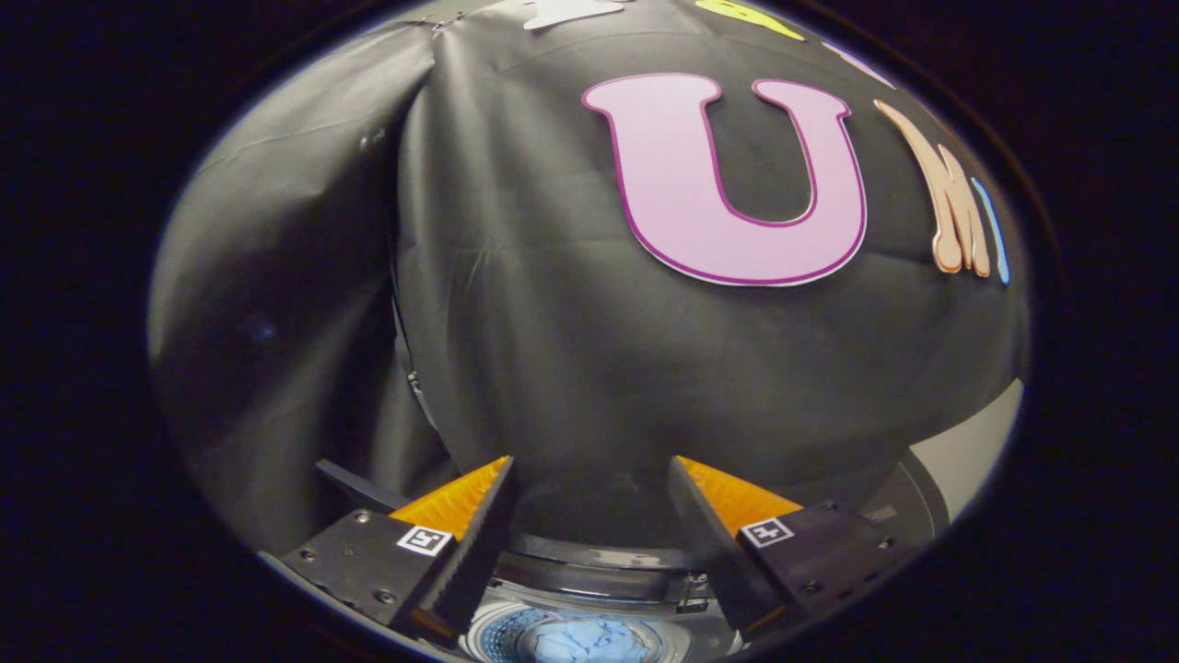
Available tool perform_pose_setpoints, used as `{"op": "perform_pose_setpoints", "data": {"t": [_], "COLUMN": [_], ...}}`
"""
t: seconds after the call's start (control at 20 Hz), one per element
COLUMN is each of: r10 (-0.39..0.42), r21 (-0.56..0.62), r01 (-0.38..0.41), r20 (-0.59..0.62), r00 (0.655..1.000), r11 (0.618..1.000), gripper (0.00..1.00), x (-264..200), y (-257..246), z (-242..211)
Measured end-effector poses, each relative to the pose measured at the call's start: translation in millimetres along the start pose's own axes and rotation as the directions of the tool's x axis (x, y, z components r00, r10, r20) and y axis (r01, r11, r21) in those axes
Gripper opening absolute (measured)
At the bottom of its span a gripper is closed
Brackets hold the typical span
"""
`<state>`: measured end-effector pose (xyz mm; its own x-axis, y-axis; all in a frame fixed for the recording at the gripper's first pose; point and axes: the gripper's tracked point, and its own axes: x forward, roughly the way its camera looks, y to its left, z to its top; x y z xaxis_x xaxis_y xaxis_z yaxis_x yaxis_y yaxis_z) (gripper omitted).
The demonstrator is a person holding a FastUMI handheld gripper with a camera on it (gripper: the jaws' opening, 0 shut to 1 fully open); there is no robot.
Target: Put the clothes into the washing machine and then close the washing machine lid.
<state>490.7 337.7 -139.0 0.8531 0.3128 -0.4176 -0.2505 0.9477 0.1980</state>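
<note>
My gripper (589, 474) is open, with a wide gap and nothing between its fingers. It points at the black booth cloth, high above the washing machine (599, 562). Below and between the fingers I see the machine's round drum opening, with blue clothes (594, 640) lying inside the drum. The dark raised lid (912, 502) stands to the right behind the right finger, only partly in sight.
The black cloth wall (571, 350) hangs close ahead and folds into a corner on the left. A pale strip of wall or floor (976, 451) shows at the right beside the machine.
</note>
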Motion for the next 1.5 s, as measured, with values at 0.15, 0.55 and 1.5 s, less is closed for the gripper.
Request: {"op": "perform_pose_setpoints", "data": {"t": [0.15, 0.55, 1.5], "r10": [0.006, 0.071, 0.147], "r21": [-0.004, -0.018, -0.079], "r01": [-0.006, -0.072, -0.147], "r20": [0.002, -0.053, -0.009], "r00": [1.000, 0.996, 0.989], "r11": [1.000, 0.997, 0.986], "gripper": [0.98, 0.96, 0.95], "x": [1.3, -3.9, -13.9], "y": [-0.7, 0.1, -2.2], "z": [0.1, -4.0, 1.4]}}
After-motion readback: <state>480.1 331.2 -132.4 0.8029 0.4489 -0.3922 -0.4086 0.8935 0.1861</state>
